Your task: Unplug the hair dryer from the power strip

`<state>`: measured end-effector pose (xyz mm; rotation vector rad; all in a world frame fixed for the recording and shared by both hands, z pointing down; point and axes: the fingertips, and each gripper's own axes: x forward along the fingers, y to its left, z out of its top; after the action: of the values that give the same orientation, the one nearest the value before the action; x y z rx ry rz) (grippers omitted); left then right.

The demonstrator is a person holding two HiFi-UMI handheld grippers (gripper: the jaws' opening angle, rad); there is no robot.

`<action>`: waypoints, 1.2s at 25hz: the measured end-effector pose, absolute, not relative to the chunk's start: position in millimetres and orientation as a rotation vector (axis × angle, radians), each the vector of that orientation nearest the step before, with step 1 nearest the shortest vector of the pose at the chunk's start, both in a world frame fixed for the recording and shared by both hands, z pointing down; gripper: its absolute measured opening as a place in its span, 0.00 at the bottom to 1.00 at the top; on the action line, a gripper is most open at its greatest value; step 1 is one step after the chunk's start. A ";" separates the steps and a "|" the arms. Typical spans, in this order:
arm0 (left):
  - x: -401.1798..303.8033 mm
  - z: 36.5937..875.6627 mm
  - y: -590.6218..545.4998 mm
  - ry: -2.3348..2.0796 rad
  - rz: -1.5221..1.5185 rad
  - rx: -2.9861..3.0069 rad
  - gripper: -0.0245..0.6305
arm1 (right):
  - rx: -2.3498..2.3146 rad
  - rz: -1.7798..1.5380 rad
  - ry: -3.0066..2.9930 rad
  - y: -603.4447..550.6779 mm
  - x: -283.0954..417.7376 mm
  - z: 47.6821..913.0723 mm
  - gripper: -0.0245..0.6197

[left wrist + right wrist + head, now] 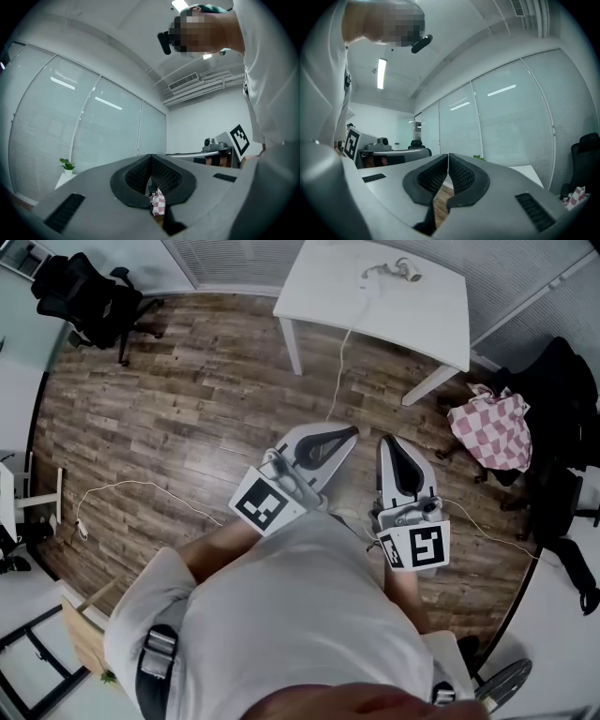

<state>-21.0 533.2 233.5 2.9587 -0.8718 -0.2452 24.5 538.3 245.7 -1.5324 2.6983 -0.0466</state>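
Both the left gripper (349, 432) and the right gripper (386, 442) held their jaws closed and empty, the hair dryer (396, 269) lying near the table's (412, 320) far edge.

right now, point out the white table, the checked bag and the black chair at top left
white table (412, 315), head view, bare tabletop
checked bag (489, 427), head view, middle of its cloth
black chair (82, 294), head view, middle of its dark body
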 end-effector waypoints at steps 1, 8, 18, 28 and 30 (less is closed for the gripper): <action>-23.3 234.7 525.2 -0.873 -0.245 2.953 0.07 | -1.531 -0.046 2.700 530.4 22.1 245.4 0.09; -32.5 240.5 459.0 -0.862 -0.261 2.941 0.07 | -1.540 -0.052 2.715 464.9 11.8 248.4 0.09; -57.9 246.6 359.4 -0.822 -0.229 2.931 0.07 | -1.543 -0.057 2.709 358.6 -15.7 245.8 0.09; -75.1 248.1 282.3 -0.762 -0.248 2.958 0.07 | -1.580 -0.029 2.697 283.0 -39.5 243.8 0.09; -76.6 247.9 271.7 -0.758 -0.247 2.961 0.07 | -1.590 -0.032 2.692 273.3 -41.1 244.7 0.09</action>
<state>-76.6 271.7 247.9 2.9609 -0.7579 -0.2468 -41.1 273.3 244.7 -1.5896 2.6916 -0.0321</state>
